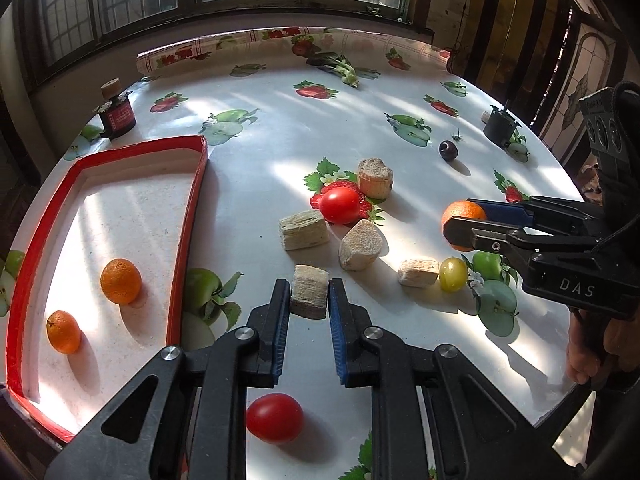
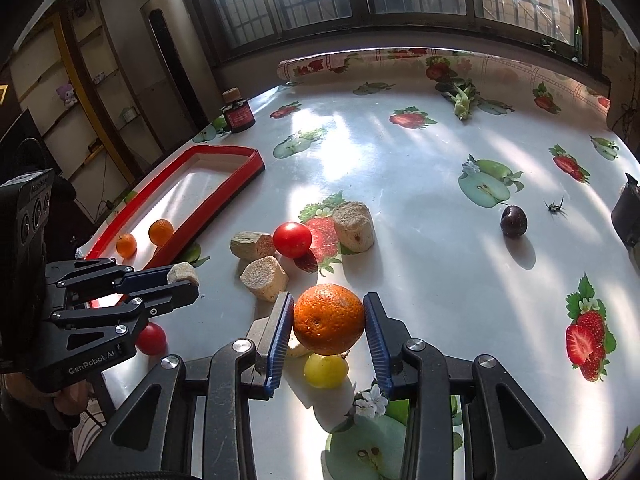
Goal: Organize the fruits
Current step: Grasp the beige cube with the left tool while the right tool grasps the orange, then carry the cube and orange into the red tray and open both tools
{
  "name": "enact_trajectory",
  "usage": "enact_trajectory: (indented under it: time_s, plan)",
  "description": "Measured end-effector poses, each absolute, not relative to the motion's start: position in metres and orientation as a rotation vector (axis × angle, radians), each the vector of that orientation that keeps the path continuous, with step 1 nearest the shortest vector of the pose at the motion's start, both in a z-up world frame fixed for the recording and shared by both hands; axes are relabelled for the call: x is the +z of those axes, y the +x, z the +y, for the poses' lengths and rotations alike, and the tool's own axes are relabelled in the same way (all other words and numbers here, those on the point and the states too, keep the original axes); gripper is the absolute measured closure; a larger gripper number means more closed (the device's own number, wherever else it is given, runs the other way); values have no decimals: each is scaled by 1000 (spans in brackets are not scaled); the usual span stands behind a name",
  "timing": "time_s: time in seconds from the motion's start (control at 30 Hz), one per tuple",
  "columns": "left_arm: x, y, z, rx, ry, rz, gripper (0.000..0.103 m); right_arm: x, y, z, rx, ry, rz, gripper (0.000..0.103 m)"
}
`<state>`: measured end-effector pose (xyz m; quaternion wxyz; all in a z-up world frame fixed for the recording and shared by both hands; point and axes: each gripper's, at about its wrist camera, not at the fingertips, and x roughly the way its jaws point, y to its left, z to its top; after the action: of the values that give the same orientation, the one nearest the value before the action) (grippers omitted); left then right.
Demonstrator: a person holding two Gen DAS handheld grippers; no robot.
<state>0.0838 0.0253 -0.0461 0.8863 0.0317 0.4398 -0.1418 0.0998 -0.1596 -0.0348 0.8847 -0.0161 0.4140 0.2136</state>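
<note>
Presently two things are held at once. The left gripper [image 1: 309, 294] is clenched on a pale, layered chunk [image 1: 308, 290], which is pinched between the blue pads near their tips. The right gripper [image 2: 327, 322] is clamped on an orange [image 2: 329, 319], pressed from both sides and lifted clear of the fruit-print tablecloth [image 2: 420, 168], its shadow being cast below.

A yellow-green grape [image 2: 325, 370] is seen on the cloth directly under the held orange. A red-rimmed tray [image 1: 188, 216] is set at the left of the table, and two small oranges [image 1: 120, 281] are lying inside it, near each other but apart. One tomato [image 1: 340, 205] is found among the other pale chunks [image 1: 362, 245] at the middle of the cloth; a second tomato [image 1: 274, 418] is seen beneath the left gripper's frame. A dark plum [image 2: 513, 221] is left well apart toward the far right, and a dark jar [image 1: 117, 114] is placed beyond the tray's far end.
</note>
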Motion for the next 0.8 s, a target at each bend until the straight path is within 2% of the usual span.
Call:
enact_trajectory:
  time_s: [0.8]
  plan:
    - [-32,77,76,-201,14,864,86,-18,93,-106,519,-111,835,66]
